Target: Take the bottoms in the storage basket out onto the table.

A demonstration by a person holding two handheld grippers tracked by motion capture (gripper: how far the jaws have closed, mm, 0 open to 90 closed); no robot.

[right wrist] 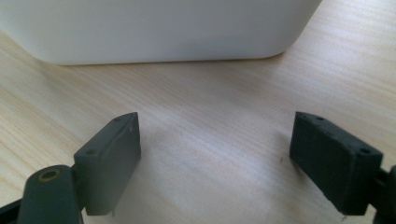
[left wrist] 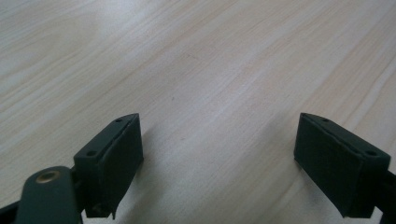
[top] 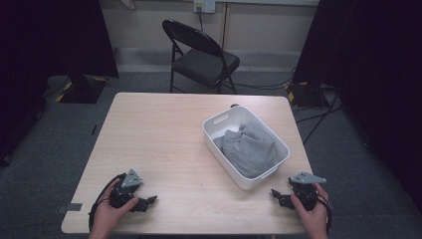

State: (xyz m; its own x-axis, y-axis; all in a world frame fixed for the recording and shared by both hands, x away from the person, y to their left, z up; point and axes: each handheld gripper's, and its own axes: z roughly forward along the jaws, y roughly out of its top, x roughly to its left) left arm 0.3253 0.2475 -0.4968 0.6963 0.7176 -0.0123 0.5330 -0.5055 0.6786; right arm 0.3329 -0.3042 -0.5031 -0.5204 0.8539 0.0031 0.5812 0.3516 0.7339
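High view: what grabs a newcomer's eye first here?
The white bin on the right half of the wooden table, with a crumpled grey cloth lying inside it. Next, the two black claws at the table's near edge: the left claw open over bare wood, the right claw open beside the bin's near corner, neither holding anything. Behind the table stands a black folding chair.

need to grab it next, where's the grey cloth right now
In the high view the grey cloth lies bunched inside the white bin, right of the table's middle.
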